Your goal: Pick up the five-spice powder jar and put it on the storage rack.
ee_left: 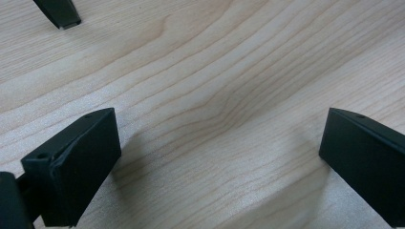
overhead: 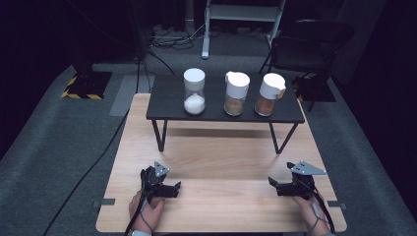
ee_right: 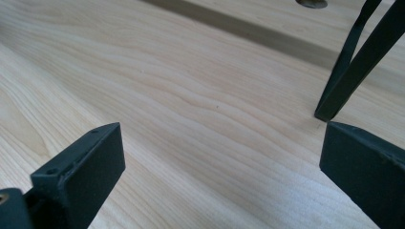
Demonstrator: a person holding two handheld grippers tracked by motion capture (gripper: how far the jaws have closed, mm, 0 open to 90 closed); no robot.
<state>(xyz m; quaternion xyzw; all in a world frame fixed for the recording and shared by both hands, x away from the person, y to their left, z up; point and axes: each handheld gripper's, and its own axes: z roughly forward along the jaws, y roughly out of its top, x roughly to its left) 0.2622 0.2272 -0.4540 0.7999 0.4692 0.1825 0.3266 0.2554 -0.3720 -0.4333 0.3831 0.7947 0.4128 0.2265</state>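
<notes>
Dark room with grey carpet, and a pale wooden desk [overhead: 221, 162] carrying a low black shelf [overhead: 172, 105] at the back. Three jars stand on that shelf: salt jar [overhead: 194, 91], then two brown spice jars [overhead: 236, 93] [overhead: 269, 94]. Probably glass, so slick and breakable, light enough; I'd grab around the body under the lid. Left gripper [overhead: 173, 189] and right gripper [overhead: 273, 186] rest near the front edge, well apart from the jars, jaws wide open, holding nothing. Shelf legs could get in the way.
</notes>
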